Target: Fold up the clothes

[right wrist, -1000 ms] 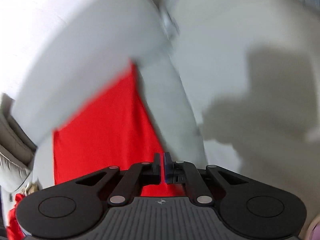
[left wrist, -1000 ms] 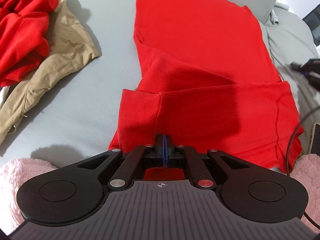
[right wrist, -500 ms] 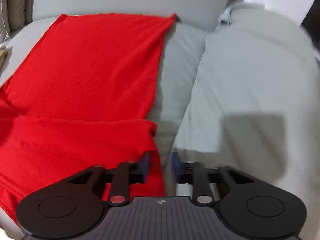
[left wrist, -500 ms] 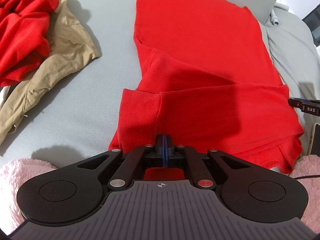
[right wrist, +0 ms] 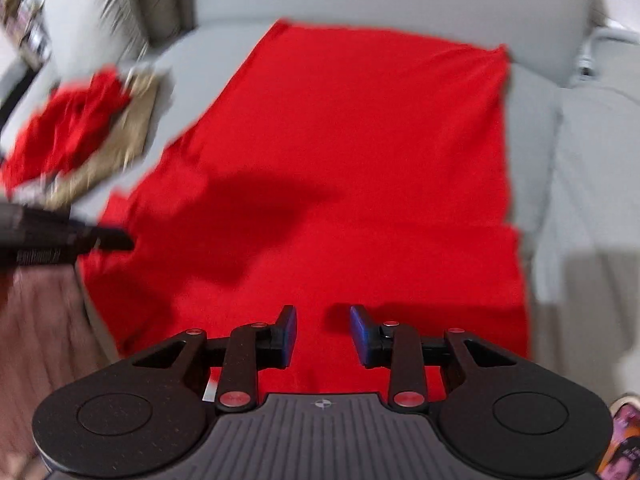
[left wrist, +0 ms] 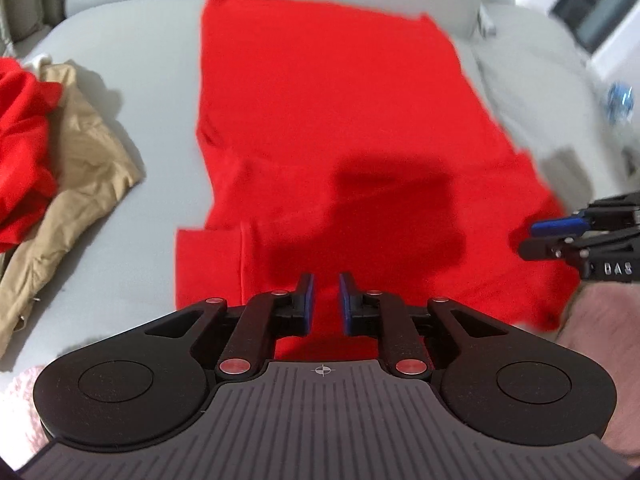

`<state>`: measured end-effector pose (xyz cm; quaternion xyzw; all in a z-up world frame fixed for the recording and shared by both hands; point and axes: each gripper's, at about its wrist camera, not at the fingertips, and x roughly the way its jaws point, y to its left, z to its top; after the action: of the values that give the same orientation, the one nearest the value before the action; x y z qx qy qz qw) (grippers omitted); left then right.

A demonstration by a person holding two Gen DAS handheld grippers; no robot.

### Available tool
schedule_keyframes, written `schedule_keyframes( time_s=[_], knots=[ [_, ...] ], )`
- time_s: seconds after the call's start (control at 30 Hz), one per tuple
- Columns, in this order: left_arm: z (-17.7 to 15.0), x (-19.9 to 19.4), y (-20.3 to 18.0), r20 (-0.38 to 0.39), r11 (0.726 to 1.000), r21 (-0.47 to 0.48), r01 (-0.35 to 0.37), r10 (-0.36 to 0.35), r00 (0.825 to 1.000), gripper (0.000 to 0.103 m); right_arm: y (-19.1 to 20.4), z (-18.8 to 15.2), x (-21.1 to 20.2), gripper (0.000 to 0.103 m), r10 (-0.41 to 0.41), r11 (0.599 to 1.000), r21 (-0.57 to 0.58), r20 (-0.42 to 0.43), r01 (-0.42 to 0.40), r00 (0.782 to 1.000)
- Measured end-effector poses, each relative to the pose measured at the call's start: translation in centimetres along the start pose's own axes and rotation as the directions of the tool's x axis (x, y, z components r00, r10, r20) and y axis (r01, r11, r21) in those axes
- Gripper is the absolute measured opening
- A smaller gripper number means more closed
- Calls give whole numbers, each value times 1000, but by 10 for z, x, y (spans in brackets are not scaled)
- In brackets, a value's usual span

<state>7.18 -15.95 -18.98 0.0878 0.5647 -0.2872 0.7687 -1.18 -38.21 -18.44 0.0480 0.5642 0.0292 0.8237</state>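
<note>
Left wrist: "BAS" on right tool (left wrist: 538, 238)

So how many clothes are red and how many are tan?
Red: 2, the flat red cotton shirt on the grey sofa and the crumpled red fleece garment.
Tan: 1, the rumpled tan fabric garment.
Total: 3

We are noting both grippers releasing — left gripper (left wrist: 324, 300) and right gripper (right wrist: 323, 334) jaws have just been opening, nothing between them, above the red garment (left wrist: 328, 128).
</note>
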Motion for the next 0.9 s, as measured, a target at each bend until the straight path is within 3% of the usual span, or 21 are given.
schedule_keyframes(
  time_s=[0.2,0.4,0.57,0.73,0.9],
  knots=[
    [-10,-7,-1,-1,1000,13,-23,23,1000,18,6,-22,-16,33,-94,995,39,-58,96,994],
    [-33,-30,-23,20,997,66,47,-49,999,19,18,-35,-43,33,-53,987,151,26,49,998],
    [-44,-18,-48,10,993,115,15,-16,1000,19,36,-31,-40,28,-58,983,175,54,48,997],
    [-50,-8,-54,-11,997,83,1,0,1000,21,29,-47,-18,25,-80,973,218,14,75,997],
    [-54,-21,-56,-84,995,103,11,-2,996,24,35,-58,-31,26,-50,977,206,-31,56,998]
  ],
)
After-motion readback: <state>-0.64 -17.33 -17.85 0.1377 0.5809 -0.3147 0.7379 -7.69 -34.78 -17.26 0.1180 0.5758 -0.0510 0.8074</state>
